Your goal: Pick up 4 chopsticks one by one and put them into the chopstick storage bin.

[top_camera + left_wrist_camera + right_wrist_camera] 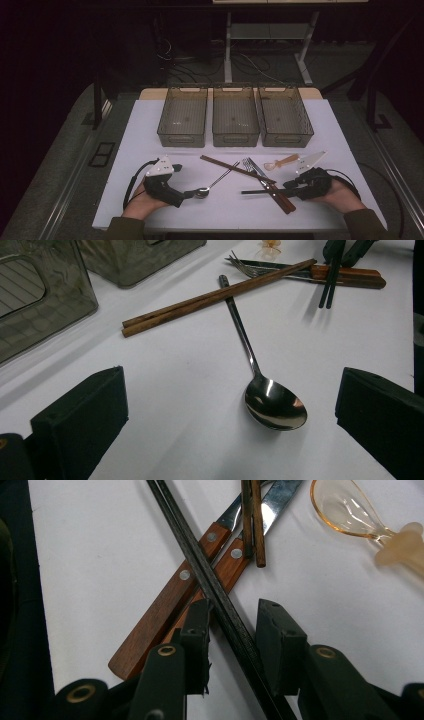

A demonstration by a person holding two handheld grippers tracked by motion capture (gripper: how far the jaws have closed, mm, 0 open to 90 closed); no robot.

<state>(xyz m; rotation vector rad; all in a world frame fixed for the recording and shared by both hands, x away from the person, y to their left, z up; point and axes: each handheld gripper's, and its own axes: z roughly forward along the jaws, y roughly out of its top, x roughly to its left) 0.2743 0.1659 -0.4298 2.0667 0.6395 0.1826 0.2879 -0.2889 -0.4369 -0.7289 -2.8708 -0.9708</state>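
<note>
Both forearms are brought in from the near edge, the left gripper (187, 194) is held low in the left hand (145, 200) with jaws spread wide, and the right gripper (290, 186) in the right hand (340, 196) is kept narrowly open.

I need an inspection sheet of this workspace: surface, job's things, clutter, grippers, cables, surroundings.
Surface: white table, no spills seen.
Job's things: metal spoon between the open jaws of the left gripper; black chopsticks between the jaws of the right gripper, not yet clamped.
Clutter: brown chopsticks, fork, wood-handled knife, clear amber spoon; three empty bins.
Grippers: both open.
Cables: one loops from each gripper on the table.
Surroundings: dark floor, desk legs, loose wires behind.
</note>
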